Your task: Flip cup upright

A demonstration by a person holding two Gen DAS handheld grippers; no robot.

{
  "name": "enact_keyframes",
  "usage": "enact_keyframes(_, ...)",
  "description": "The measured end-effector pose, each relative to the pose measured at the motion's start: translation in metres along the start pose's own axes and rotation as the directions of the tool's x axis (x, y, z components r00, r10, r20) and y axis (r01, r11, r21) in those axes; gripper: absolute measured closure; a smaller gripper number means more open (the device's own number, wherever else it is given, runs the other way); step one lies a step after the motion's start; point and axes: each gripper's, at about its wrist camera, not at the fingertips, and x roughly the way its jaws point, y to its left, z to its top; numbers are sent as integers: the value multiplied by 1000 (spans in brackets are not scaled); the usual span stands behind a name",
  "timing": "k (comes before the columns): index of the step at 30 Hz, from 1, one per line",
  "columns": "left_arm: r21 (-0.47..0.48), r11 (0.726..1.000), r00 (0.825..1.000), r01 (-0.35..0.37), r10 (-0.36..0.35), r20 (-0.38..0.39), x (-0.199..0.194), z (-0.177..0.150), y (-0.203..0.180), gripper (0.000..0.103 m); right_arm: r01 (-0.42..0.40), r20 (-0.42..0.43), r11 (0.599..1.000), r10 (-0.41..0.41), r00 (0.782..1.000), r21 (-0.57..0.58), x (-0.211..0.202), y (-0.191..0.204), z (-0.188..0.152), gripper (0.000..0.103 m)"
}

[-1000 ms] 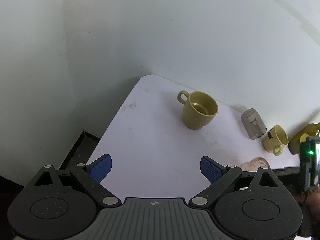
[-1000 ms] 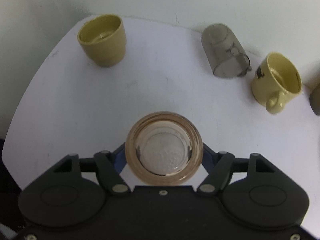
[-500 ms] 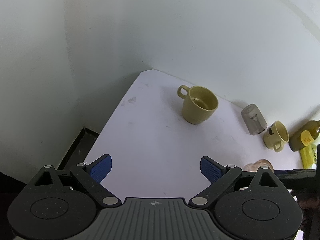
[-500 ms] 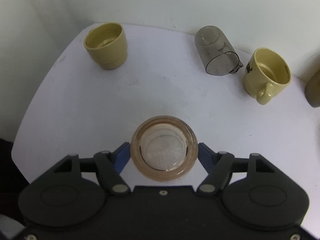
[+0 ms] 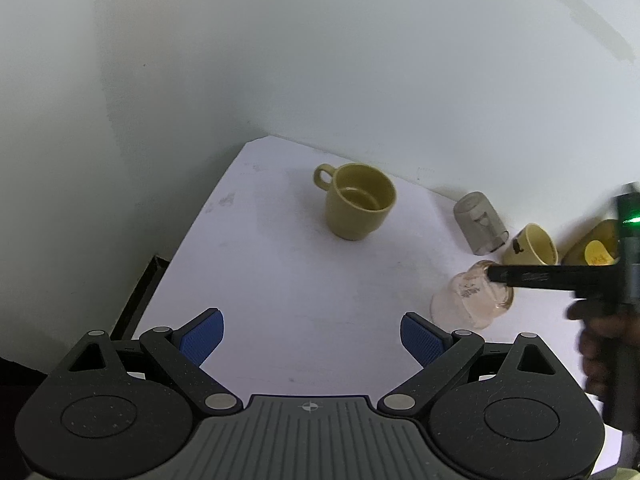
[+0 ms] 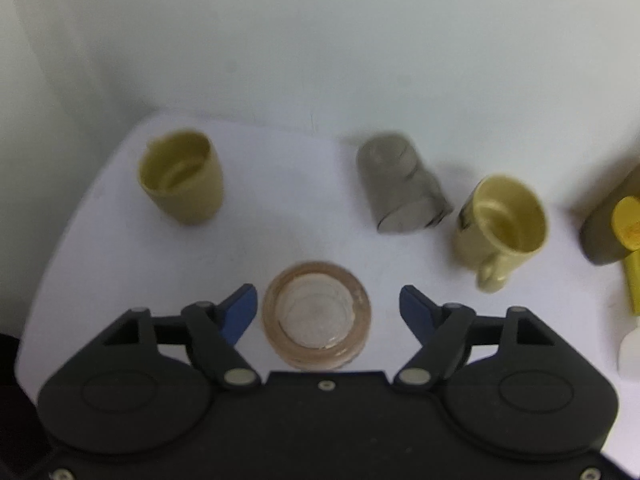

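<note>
A clear pinkish glass cup (image 6: 316,314) stands on the white table (image 6: 280,224) between my right gripper's (image 6: 327,310) open fingers, which do not touch it. In the right wrist view I look down into its round mouth. It also shows in the left wrist view (image 5: 466,300), at the right, with the right gripper's black finger (image 5: 532,278) across its top. My left gripper (image 5: 312,334) is open and empty above the table's near left part, well apart from the cup.
An olive mug (image 5: 356,206) stands upright at the back left. A grey cup (image 6: 396,182) stands upside down at the back. A yellow mug (image 6: 500,224) stands to its right. A dark bottle with a yellow label (image 6: 612,228) is at the far right.
My right gripper has opened and let go of the glass cup, which now rests on the table. The right view has tilted up and pulled back. The left gripper stays open.
</note>
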Motion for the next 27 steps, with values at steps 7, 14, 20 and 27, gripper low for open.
enact_keyframes(7,12,1000,996,-4,5,-90,5,15,-43,0,92,-46,990,-88,995,105,-73,-18,-19,0)
enact_keyframes(14,103,993,987,-60,74,-145,19,7,-73,0,40,-88,995,-32,996,93,-78,-17,-39,0)
enact_keyframes(20,158,986,989,-60,81,-127,19,13,-93,0,32,-84,997,-26,996,65,-81,-13,-38,0)
enact_keyframes(27,160,985,991,-57,75,-110,19,14,-100,0,18,-71,999,-16,997,35,-82,-10,-33,0)
